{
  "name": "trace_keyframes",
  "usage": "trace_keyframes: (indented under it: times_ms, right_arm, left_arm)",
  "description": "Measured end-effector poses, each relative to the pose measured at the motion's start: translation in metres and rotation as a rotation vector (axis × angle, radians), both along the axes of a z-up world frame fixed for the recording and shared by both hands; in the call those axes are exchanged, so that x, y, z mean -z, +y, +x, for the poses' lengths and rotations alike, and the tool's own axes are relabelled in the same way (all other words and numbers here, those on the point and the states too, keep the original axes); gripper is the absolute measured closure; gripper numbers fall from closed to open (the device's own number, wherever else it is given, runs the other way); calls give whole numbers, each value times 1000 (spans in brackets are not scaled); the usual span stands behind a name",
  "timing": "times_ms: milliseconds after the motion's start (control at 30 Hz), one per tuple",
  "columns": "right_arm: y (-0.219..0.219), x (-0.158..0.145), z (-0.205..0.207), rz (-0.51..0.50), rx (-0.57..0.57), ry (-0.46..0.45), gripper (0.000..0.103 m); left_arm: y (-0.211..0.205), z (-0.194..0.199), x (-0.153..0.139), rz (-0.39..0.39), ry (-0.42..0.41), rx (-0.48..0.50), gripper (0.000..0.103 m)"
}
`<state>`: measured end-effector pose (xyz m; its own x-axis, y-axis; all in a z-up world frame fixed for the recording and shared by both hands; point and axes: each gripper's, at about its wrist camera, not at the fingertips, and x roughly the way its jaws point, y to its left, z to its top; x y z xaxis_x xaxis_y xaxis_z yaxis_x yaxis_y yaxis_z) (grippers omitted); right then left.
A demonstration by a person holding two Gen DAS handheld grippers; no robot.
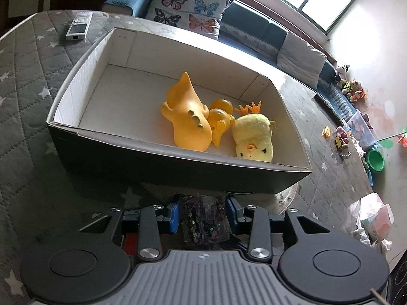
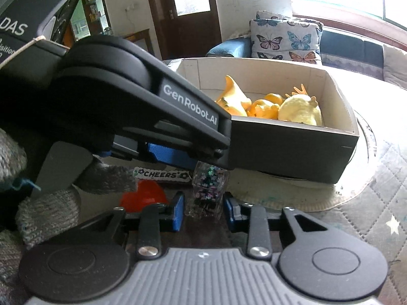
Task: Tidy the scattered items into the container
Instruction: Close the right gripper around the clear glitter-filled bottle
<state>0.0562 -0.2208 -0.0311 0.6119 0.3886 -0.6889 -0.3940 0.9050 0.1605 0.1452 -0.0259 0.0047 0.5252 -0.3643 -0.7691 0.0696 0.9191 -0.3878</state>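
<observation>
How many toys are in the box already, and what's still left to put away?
Done: a dinosaur, a duck and a plush chick lie in the box. In hand: the left claw and right claw both grip a glitter jar, outside the box. Left: that jar, plus a red thing and a CHEERS tag beside it.

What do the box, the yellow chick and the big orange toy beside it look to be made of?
Box: cardboard, by its thin matte white walls with fold creases and dark outer faces. Yellow chick: plush fabric, fuzzy and dull. Big orange toy: probably soft rubber or vinyl, since its smooth skin carries glossy highlights.
</observation>
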Motion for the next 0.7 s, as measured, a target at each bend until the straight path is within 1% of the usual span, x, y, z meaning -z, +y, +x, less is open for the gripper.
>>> trace_keyframes:
  times_ms: [133, 233, 400, 533, 633, 700]
  right_arm:
    - [2, 3, 4, 2, 8, 9, 69]
    - [1, 5, 5, 3, 4, 12, 70]
    - [5, 1, -4, -85, -27, -33, 72]
    - [4, 2, -10, -124, -50, -37, 72]
    - [1, 3, -10, -107, -45, -29, 72]
    - [-2, 3, -8, -92, -36, -24, 72]
  left_arm:
    - [3, 1, 1, -15, 11, -6, 63]
    - [4, 1, 2, -22, 18, -8, 61]
    - [1, -2, -1, -26, 14, 12, 62]
    - [3, -2, 2, -55, 55, 6, 62]
    - [7, 1, 6, -81, 80, -19, 59]
    - [7, 1, 7, -89, 96, -22, 60]
